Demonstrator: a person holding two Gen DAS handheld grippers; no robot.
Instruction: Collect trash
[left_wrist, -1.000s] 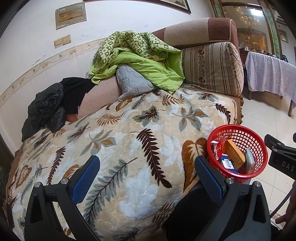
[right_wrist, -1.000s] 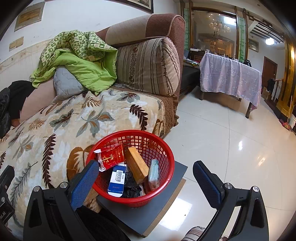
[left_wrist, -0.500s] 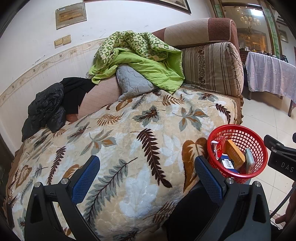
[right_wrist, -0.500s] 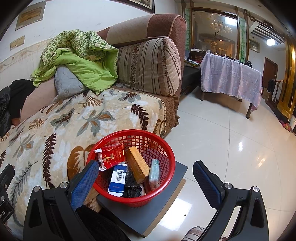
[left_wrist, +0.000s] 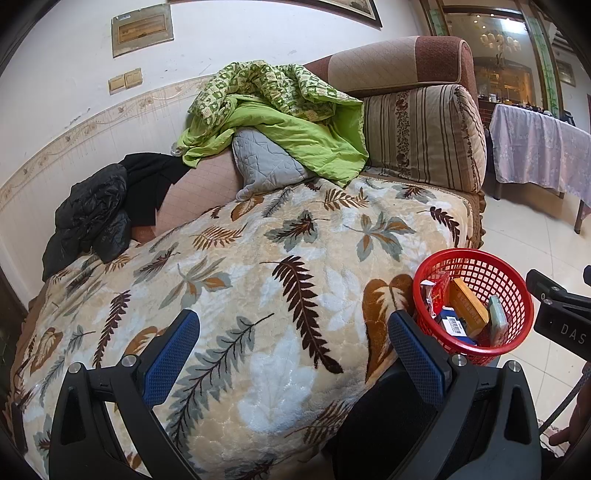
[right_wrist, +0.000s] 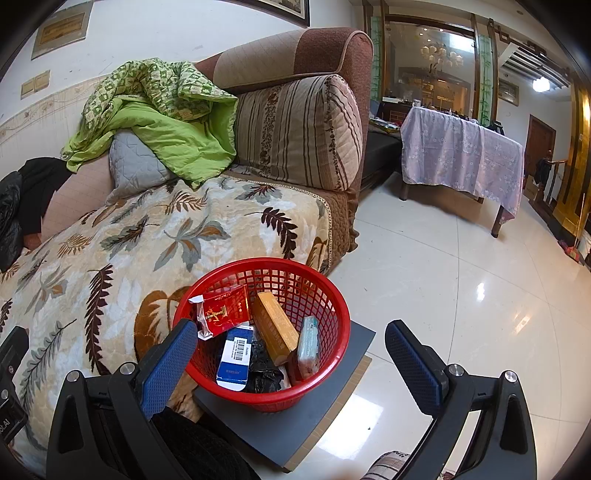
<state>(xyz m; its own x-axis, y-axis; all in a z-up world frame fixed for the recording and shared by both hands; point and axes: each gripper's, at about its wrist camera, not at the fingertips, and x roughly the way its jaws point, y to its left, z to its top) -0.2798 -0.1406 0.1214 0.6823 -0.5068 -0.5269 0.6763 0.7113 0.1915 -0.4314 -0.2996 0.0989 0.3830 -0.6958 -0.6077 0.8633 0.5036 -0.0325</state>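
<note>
Round red plastic lattice basket (right_wrist: 325, 291) sitting on a flat dark grey board (right_wrist: 332, 398) on the glossy white tiled floor (right_wrist: 461, 295), just beside the near right corner of the sofa (right_wrist: 295, 59). Packed with trash: a crumpled red cigarette pack with gold lettering (right_wrist: 223, 310) propped against the left wall, a long tan cardboard box (right_wrist: 275, 326) leaning across the middle, a blue-and-white carton with a barcode label (right_wrist: 236, 356) lying low at the near side, a pale teal flat packet (right_wrist: 308, 345) standing on edge at the right, and a scrunched black plastic scrap (right_wrist: 264, 367) at the bottom.

From the left wrist view, same basket (left_wrist: 513, 295) seen at right, touching the draped edge of a cream plush blanket printed with brown and grey leaves (left_wrist: 258, 280).

Left gripper (left_wrist: 291, 354) released, blue-padded fingers spread wide over the blanket, clasping nothing. Right gripper (right_wrist: 290, 358) likewise spread apart, empty, its left finger pad (right_wrist: 166, 369) overlapping the basket's near rim in view, the right one out over the floor.

Farther back on the sofa: a rumpled lime-green quilt (left_wrist: 280, 122) heaped over a grey quilted cushion (left_wrist: 266, 166), a striped beige bolster (left_wrist: 424, 136) at right, a black puffy jacket (left_wrist: 92, 214) at far left.
</note>
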